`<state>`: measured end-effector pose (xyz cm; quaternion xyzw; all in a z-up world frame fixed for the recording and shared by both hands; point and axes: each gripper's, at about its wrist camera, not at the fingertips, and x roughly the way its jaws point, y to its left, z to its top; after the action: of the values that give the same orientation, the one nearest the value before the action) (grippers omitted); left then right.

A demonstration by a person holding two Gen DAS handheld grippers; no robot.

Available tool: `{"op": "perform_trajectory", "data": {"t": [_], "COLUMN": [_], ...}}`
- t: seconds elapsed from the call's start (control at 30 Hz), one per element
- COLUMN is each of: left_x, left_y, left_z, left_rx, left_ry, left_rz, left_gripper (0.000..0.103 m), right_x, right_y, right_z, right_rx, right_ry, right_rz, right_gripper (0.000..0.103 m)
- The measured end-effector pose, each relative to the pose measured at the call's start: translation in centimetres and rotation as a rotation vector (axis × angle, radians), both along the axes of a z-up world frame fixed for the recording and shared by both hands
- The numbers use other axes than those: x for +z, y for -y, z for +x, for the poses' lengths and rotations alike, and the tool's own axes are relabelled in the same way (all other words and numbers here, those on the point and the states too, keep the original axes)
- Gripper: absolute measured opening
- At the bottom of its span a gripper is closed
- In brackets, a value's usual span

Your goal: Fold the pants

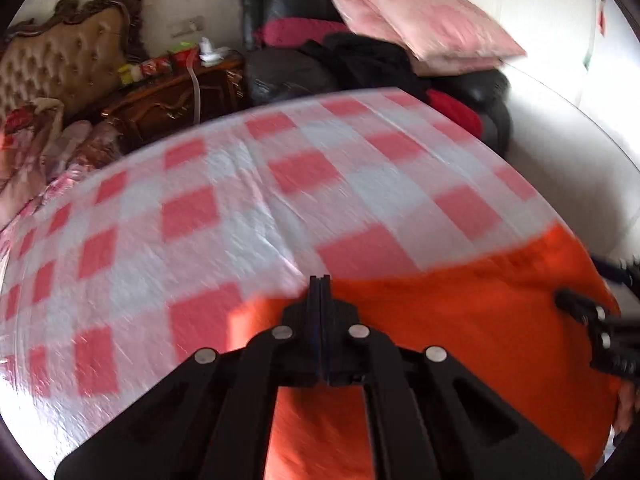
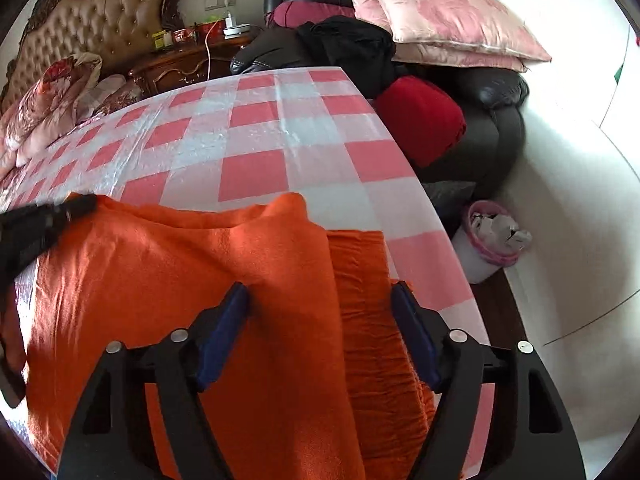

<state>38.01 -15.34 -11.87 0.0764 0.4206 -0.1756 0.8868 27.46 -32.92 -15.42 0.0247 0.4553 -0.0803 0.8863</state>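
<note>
A: Left wrist view first. What does the left hand-held gripper (image 1: 320, 280) show?

B: Its two fingers are pressed flat together, with no gap between them. The tips sit at the far edge of the orange pants (image 1: 460, 320). The frame is blurred, so whether any cloth is pinched between them, I cannot tell.

A: And where are the pants?

B: On the surface (image 1: 200, 200), which is covered by a pink-and-white checked cloth. They lie at its near right corner, reaching the right edge. The right hand-held gripper (image 1: 592, 320) comes in from that edge, over the pants.

A: Anything behind?

B: A black leather sofa (image 1: 280, 68) beyond the far edge, with pink pillows (image 1: 420, 20) stacked on it.

A: Now the right wrist view.

B: The right hand-held gripper (image 2: 322, 304) has its blue-padded fingers spread wide apart, holding nothing. It hovers over the pants (image 2: 180, 280), which lie folded in layers along the near edge. A raised fold peaks towards the middle of the surface (image 2: 280, 120), and a crinkled strip of the pants lies beside the right edge.

A: The other one?

B: The left hand-held gripper (image 2: 80, 202) enters at the left edge, touching the far left corner of the pants. A wastebasket (image 2: 480, 256) with a pink liner stands on the floor off the right edge.
</note>
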Motion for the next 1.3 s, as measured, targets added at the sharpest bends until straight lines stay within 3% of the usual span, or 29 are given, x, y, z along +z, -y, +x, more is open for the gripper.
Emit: {"op": "perform_trajectory", "data": {"t": [0.07,0.13,0.17,0.27,0.33,0.4,0.47,0.53,0.63,0.77,0.87,0.93,1.0,1.07,1.17,1.23,1.3], "left_x": [1.7,3.8,4.4,5.6,4.7,2.7,0.9,0.0,0.9,1.7,0.7,0.1,0.9,2.5,4.8,6.2,7.4], "left_y": [-1.0,-1.8,-1.9,-2.2,-1.3,-0.3,0.2,-0.2,-0.5,-0.5,-0.6,-0.8,-0.9,-0.9,-1.5,-1.8,-2.1], "left_z": [-0.2,-2.3,-3.4,-8.4,-11.7,-13.9,-14.9,-15.6,-16.8,-18.2,-18.6,-18.8,-19.9,-21.4,-23.1,-24.8,-26.3], "left_rx": [0.032,0.032,0.029,-0.009,-0.029,-0.048,-0.048,0.008,0.031,0.03,0.051,0.08,0.087,0.087,0.129,0.151,0.164], "left_ry": [0.023,0.064,0.072,0.069,0.042,-0.013,-0.061,-0.091,-0.055,-0.061,-0.105,-0.147,-0.111,-0.055,-0.026,-0.011,-0.015], "left_rz": [-0.032,-0.08,-0.087,-0.137,-0.112,-0.072,-0.028,0.005,0.028,0.009,0.019,0.028,0.042,0.063,0.047,0.047,0.031], "left_gripper": [0.01,0.035,0.038,0.038,0.038,0.038,0.039,0.05,0.053,0.058,0.059,0.059,0.059,0.064,0.074,0.087,0.094], "right_x": [0.2,0.3,0.5,3.0,3.9,3.3,1.5,1.1,3.9,6.5,4.6,1.8,1.4,2.9,5.9,6.9,7.8], "right_y": [0.0,0.0,0.0,-0.4,-1.0,-0.5,1.4,3.3,3.4,0.5,-3.1,-3.6,-2.7,-2.2,-3.4,-3.9,-4.2], "right_z": [-0.1,-0.1,-0.2,-1.0,-0.6,0.7,2.3,2.3,-0.2,-5.8,-8.9,-9.2,-9.7,-10.9,-13.6,-15.2,-17.5], "right_rx": [-0.001,-0.002,-0.009,-0.002,0.029,0.006,-0.074,-0.125,-0.169,-0.055,0.023,0.009,-0.02,-0.038,-0.022,-0.021,-0.038], "right_ry": [0.001,0.0,-0.002,0.074,0.094,0.04,-0.067,-0.083,0.007,0.115,0.083,-0.014,-0.02,0.036,0.098,0.101,0.097], "right_rz": [-0.001,0.004,0.008,0.012,-0.027,-0.057,-0.063,0.03,0.003,0.069,-0.068,-0.151,-0.1,-0.035,-0.057,-0.044,-0.015], "right_gripper": [0.072,0.072,0.072,0.073,0.076,0.076,0.079,0.081,0.081,0.081,0.081,0.08,0.08,0.081,0.081,0.083,0.084]}}
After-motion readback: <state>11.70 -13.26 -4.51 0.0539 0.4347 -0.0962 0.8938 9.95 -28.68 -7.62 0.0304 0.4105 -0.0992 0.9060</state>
